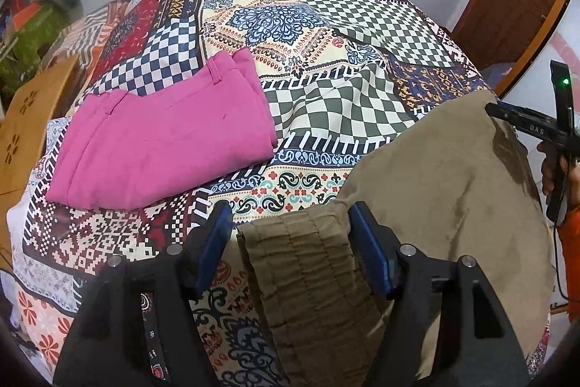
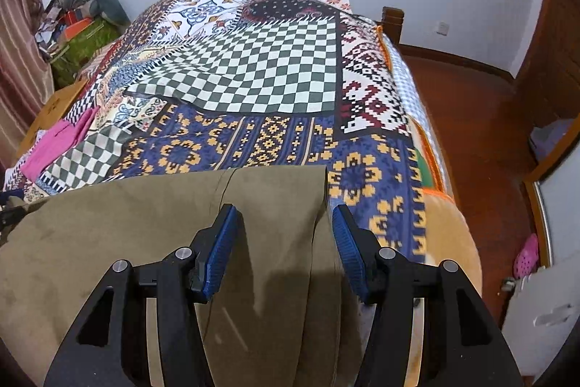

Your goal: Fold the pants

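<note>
With the khaki pants (image 1: 446, 176) lying at the lower right of the quilt (image 1: 326, 68), both the left gripper (image 1: 290, 223) and right gripper (image 2: 282, 223) stand half open over the cloth, so each should close on one edge only, evenly.

Left gripper (image 1: 290, 227) straddles the khaki pants' (image 1: 446, 184) gathered waistband — jaws apart; folded pink pants (image 1: 163, 140) lie beyond.
</note>
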Available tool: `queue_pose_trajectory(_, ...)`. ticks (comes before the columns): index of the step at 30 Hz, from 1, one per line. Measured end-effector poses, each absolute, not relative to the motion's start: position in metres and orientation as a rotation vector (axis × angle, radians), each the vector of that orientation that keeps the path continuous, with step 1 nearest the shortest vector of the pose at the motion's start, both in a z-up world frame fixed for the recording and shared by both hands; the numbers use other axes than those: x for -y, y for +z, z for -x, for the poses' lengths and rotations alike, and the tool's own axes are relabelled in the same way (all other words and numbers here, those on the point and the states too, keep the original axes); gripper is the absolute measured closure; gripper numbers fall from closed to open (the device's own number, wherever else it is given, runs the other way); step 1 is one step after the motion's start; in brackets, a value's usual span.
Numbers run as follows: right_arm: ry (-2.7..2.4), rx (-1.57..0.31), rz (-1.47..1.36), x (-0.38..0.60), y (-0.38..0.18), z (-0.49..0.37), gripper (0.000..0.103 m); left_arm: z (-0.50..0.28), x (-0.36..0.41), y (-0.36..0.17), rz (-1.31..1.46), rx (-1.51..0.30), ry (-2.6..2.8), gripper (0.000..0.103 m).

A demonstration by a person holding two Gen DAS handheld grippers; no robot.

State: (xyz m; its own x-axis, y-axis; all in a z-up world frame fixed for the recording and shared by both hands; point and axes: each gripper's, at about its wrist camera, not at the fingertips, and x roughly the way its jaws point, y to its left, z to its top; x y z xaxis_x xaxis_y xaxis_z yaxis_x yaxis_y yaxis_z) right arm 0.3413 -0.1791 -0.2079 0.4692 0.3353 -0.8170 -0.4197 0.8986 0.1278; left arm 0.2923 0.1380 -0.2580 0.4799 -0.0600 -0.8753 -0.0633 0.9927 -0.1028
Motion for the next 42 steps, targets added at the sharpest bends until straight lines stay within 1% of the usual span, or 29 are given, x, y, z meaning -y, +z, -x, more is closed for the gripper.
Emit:
queue_pose_trajectory(1,0.468,-0.977,0.094,0.179,-0.208,-0.342,0.065,-0.293,-0.138,-0.258,0.123,-1.07,0.005,0.035)
queue_pose_trajectory(3,0.483,-0.985,0.097,0.178,-0.209,-0.344,0.074,-0.294,-0.138,-0.259,0.121,-1.071,0.008,0.035)
queue_pose_trajectory(6,0.482,-0.979,0.123,0.176,-0.209,-0.343,0.092,-0.293,-0.138,-0.259,0.121,-1.07,0.011,0.035)
queue_pose_trajectory(12,0.449,-0.911,0.215,0.169,-0.203,-0.335,0.097,-0.293,-0.142,-0.259,0.115,-1.069,0.044,0.032)
queue_pose_trajectory(16,0.421,-0.894,0.264,0.167,-0.2,-0.336,0.098,-0.293,-0.141,-0.261,0.052,-1.054,0.073,0.025)
queue_pose_trajectory(20,0.41,-0.922,0.254,0.169,-0.206,-0.344,0.098,-0.298,-0.144,-0.266,0.057,-1.064,0.083,0.025)
queue_pose_trajectory(23,0.399,-0.943,0.275,0.166,-0.209,-0.344,0.097,-0.296,-0.145,-0.257,0.064,-1.06,0.081,0.026)
queue_pose_trajectory(24,0.399,-0.946,0.274,0.167,-0.205,-0.344,0.093,-0.294,-0.143,-0.251,0.048,-1.051,0.081,0.026)
queue_pose_trajectory(26,0.382,-0.945,0.262,0.171,-0.197,-0.341,0.081,-0.288,-0.138,-0.237,0.0,-1.027,0.083,0.026)
queue_pose_trajectory(28,0.387,-0.927,0.238,0.175,-0.184,-0.336,0.054,-0.281,-0.133,-0.218,-0.038,-0.984,0.093,0.026)
queue_pose_trajectory(29,0.396,-0.899,0.225,0.176,-0.175,-0.331,0.051,-0.278,-0.131,-0.21,-0.042,-0.964,0.09,0.026)
queue_pose_trajectory(32,0.448,-0.871,0.198,0.171,-0.157,-0.318,0.051,-0.275,-0.125,-0.189,0.008,-0.926,0.031,0.026)
queue_pose_trajectory(35,0.531,-0.867,0.174,0.153,-0.15,-0.305,0.051,-0.276,-0.114,-0.185,0.048,-0.941,-0.039,0.026)
queue_pose_trajectory(38,0.618,-0.896,0.197,0.124,-0.16,-0.295,0.048,-0.281,-0.101,-0.199,0.068,-0.99,-0.088,0.026)
queue_pose_trajectory(39,0.634,-0.906,0.211,0.116,-0.166,-0.291,0.044,-0.282,-0.098,-0.206,0.068,-1.015,-0.097,0.026)
queue_pose_trajectory(42,0.673,-0.982,0.261,0.096,-0.193,-0.284,0.043,-0.283,-0.094,-0.232,0.07,-1.088,-0.105,0.026)
